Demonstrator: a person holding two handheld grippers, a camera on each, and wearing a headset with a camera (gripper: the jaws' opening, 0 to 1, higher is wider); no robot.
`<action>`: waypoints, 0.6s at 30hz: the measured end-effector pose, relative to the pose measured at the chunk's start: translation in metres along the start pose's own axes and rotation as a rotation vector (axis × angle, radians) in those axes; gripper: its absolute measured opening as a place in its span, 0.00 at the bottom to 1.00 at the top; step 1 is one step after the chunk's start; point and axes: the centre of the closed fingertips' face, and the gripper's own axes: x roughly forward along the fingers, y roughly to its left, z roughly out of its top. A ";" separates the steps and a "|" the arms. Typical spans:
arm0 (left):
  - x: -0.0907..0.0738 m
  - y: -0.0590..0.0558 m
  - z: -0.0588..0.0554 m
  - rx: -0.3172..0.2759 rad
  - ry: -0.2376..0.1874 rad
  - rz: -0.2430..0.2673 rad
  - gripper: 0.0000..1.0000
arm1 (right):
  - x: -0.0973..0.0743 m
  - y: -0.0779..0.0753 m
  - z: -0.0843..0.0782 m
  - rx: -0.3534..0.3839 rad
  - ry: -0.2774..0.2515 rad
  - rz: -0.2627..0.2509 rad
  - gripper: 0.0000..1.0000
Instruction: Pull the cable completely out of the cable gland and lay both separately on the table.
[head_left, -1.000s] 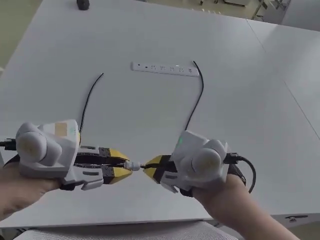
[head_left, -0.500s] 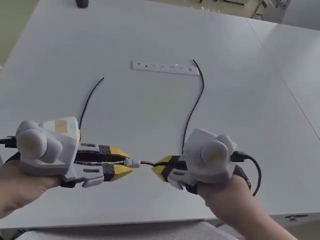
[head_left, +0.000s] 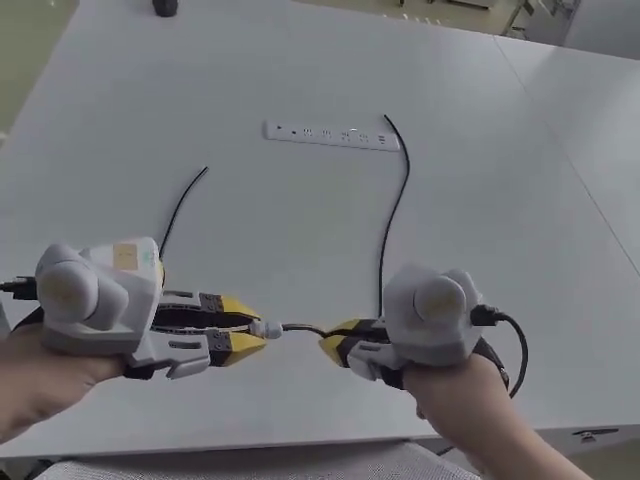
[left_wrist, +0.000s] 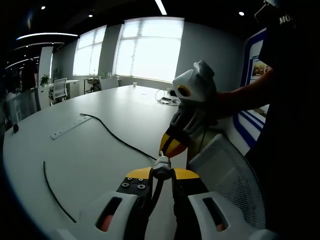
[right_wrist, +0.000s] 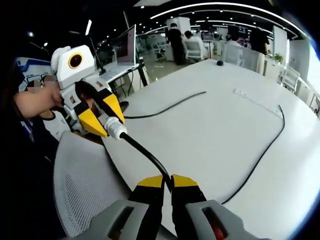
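Note:
In the head view my left gripper (head_left: 258, 335) is shut on the white cable gland (head_left: 266, 328) just above the table's near edge. A black cable (head_left: 392, 215) leaves the gland's front and runs a short way to my right gripper (head_left: 328, 342), which is shut on it. Past that gripper the cable curves away across the table. Its other part (head_left: 180, 205) trails behind the left gripper. The left gripper view has the gland (left_wrist: 161, 164) at its jaw tips. In the right gripper view the cable (right_wrist: 145, 152) stretches from my jaws to the gland (right_wrist: 116, 130).
A white power strip (head_left: 330, 135) lies across the middle of the white table (head_left: 280, 230), near the cable's far end. A small dark object (head_left: 165, 8) sits at the far edge. A grey mesh chair back (right_wrist: 85, 190) stands just off the table's near edge.
My right gripper has moved right, away from the gland, and more black cable shows between the two grippers. The cable's free end behind the left gripper has slid nearer.

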 end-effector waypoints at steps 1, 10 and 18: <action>0.000 0.001 0.000 0.001 0.000 0.001 0.15 | -0.001 0.001 0.000 0.001 0.000 0.004 0.00; 0.000 0.003 0.001 0.003 0.001 0.002 0.15 | -0.005 0.002 0.000 0.002 -0.021 0.023 0.01; -0.002 0.006 0.003 0.000 -0.003 0.016 0.15 | -0.009 0.012 0.015 -0.094 -0.052 0.005 0.19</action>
